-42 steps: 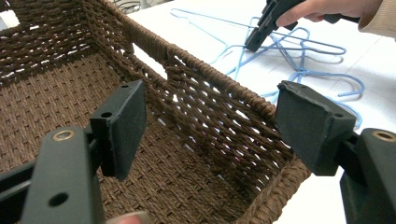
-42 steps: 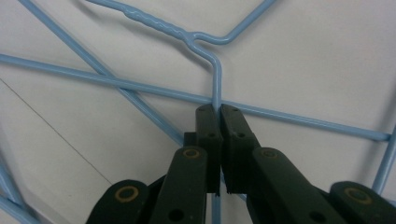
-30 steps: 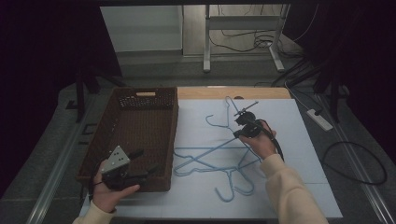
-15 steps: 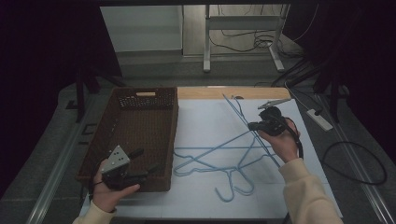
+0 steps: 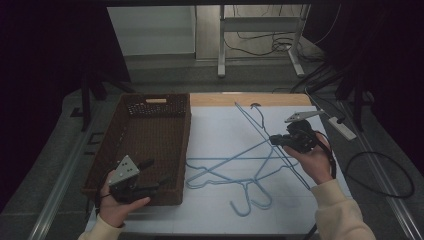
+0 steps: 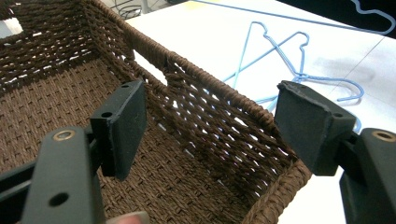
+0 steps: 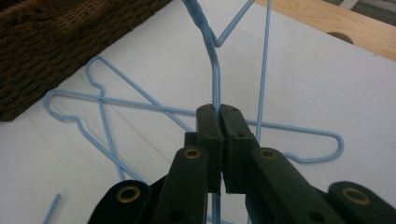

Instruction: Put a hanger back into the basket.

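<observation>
The right gripper [image 5: 276, 140] sits at centre-right of the high view, jaws pressed together on the wire of a blue wire hanger [image 5: 260, 131]. In the right gripper view the jaws pinch the hanger's neck [image 7: 215, 88] just below the twisted part, w/ the wire running up out of the frame top. That hanger is tilted, its hook near the upper centre of the high view & its long bar slanting down toward lower right, past the person's right hand [image 5: 312, 161].

Two more blue hangers [image 5: 235, 172] lie flat on the white tabletop [image 5: 220, 130] at frame centre, crossed over each other, hooks pointing to the bottom edge.

The left gripper [image 5: 150, 175] is at lower left of the high view, jaws spread wide. In the left gripper view the pads straddle the near wall of the brown wicker basket [image 6: 205, 116], not touching it. The basket [image 5: 145, 135] stands left of centre, just beside the flat hangers.
</observation>
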Motion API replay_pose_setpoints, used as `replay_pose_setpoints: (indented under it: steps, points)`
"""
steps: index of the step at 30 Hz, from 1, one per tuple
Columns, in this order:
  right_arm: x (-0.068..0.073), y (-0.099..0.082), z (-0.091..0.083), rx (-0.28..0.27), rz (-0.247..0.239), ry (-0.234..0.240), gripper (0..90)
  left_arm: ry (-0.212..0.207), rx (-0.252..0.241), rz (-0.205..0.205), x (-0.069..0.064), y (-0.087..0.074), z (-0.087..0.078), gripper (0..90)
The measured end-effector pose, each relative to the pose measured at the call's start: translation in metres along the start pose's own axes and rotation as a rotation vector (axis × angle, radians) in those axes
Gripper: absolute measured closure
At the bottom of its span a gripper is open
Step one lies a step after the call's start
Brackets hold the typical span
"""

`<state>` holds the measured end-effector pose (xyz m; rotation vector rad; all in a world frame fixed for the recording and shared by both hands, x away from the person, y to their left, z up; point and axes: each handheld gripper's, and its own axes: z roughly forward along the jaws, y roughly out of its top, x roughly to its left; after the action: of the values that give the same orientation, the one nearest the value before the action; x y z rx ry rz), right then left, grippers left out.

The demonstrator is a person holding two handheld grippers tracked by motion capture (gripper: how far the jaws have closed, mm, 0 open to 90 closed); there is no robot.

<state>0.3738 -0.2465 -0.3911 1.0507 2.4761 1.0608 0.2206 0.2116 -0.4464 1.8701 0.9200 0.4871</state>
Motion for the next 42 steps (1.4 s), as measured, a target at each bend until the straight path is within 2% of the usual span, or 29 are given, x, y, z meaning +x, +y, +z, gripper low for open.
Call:
replay_pose_setpoints:
  steps: [5, 16, 22, 26, 30, 35, 42]
  points:
    - [0.005, -0.003, -0.009, -0.021, -0.025, 0.036, 88.1, 0.000, -0.003, 0.006, -0.001, 0.003, 0.000, 26.4]
    - [0.009, -0.014, -0.017, -0.037, -0.031, 0.088, 88.1, -0.008, -0.011, 0.019, -0.006, 0.012, 0.004, 26.4]
    - [0.008, -0.020, -0.026, -0.057, -0.032, 0.138, 88.1, -0.013, -0.010, 0.024, -0.008, 0.018, 0.008, 26.4]
    - [0.007, -0.025, -0.027, -0.057, -0.035, 0.169, 88.1, -0.017, -0.006, 0.030, -0.011, 0.027, 0.011, 26.3]
    - [0.008, -0.026, -0.027, -0.059, -0.042, 0.200, 88.1, -0.022, -0.012, 0.044, -0.014, 0.042, 0.014, 26.4]
    - [0.011, -0.025, -0.032, -0.060, -0.051, 0.238, 88.1, -0.047, -0.009, 0.094, -0.019, 0.067, 0.028, 26.4]
    - [0.015, -0.025, -0.038, -0.050, -0.067, 0.290, 88.1, -0.124, 0.033, 0.123, -0.021, 0.090, 0.062, 27.6]
